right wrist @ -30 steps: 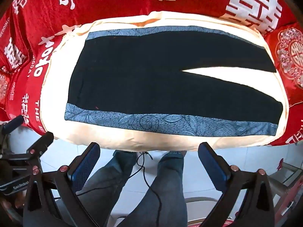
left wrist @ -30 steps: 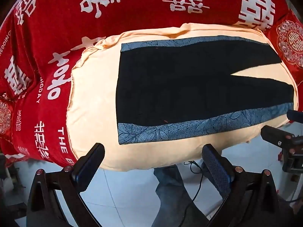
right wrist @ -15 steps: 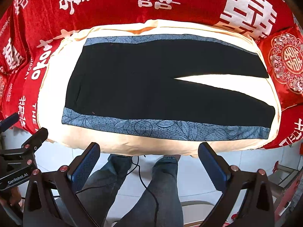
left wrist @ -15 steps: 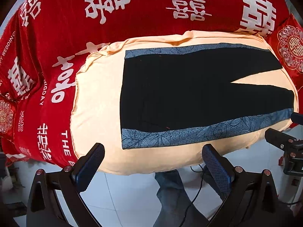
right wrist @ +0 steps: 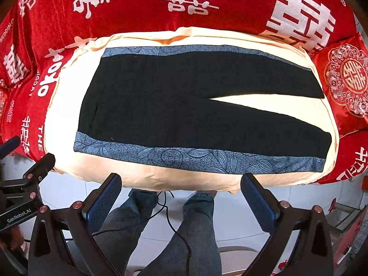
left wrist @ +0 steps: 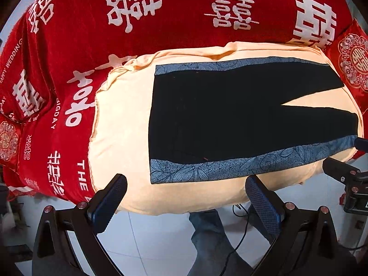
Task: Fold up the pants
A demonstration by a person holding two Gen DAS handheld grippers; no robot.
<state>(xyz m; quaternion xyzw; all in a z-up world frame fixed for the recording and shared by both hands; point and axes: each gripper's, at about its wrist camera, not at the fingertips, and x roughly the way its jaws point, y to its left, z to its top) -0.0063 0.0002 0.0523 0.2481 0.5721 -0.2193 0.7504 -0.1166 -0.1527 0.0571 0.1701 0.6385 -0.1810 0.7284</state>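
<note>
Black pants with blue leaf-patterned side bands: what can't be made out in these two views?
- Underside of the black pants with blue leaf-patterned side bands: hidden by the pants' own top layer, both views.
- Near leg's cuff: left wrist view, partly behind the right gripper's fingertip.
- Pocket details: too dark, both views.

Left wrist view: we look down from the near-left edge, facing the pants (left wrist: 230,115).
Right wrist view: we look down from mid near edge, slightly farther right.
Shared: pants, cream sheet (right wrist: 142,179).
</note>
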